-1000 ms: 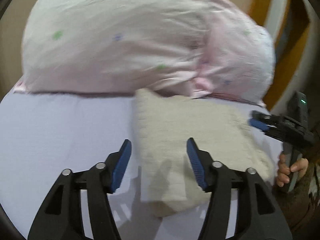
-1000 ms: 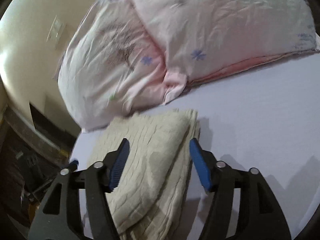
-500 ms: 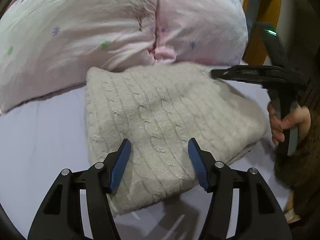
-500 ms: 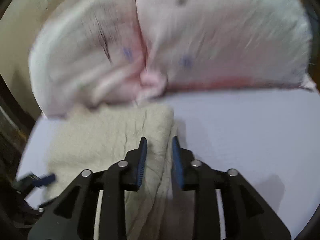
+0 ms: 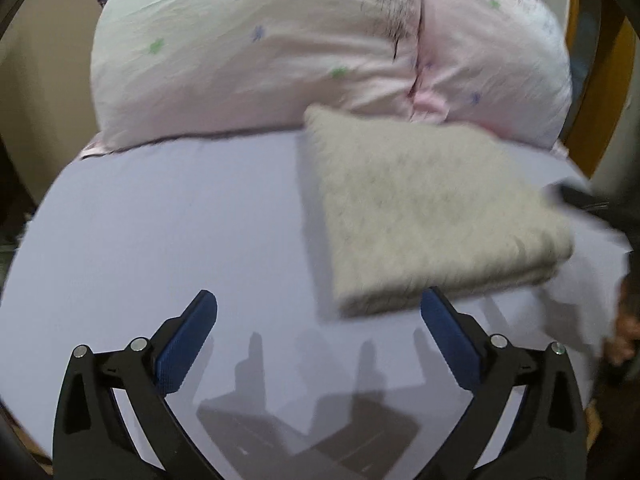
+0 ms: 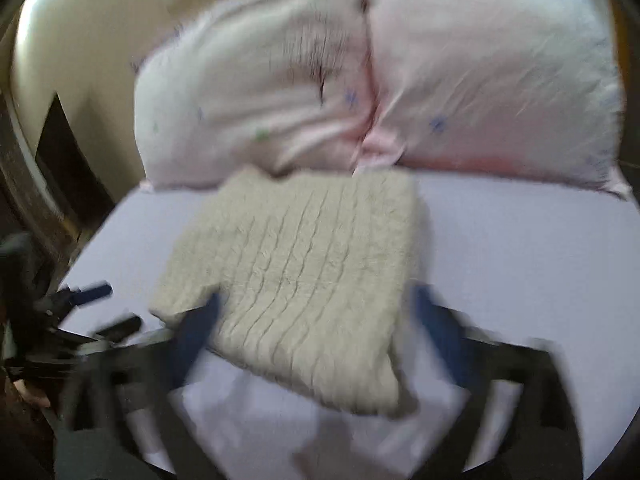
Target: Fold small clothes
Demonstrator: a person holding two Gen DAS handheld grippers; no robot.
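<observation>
Item: folded sweater [image 5: 432,216], cream cable knit, lying flat on the lilac sheet [image 5: 168,232], its far edge touching the pink pillows [image 5: 280,48].

Risk: the stacked layers look loose; a gripper catching the near edge, or a drag across the sheet, could likely pull the fold apart. Blur in the right view makes that gripper's clearance hard to judge.

Left gripper [image 5: 318,334]: released, jaws spread wide, empty, low over bare sheet just short of the sweater's near corner.

Right gripper [image 6: 316,320]: released, jaws straddling the sweater's near edge, gripping nothing.
</observation>
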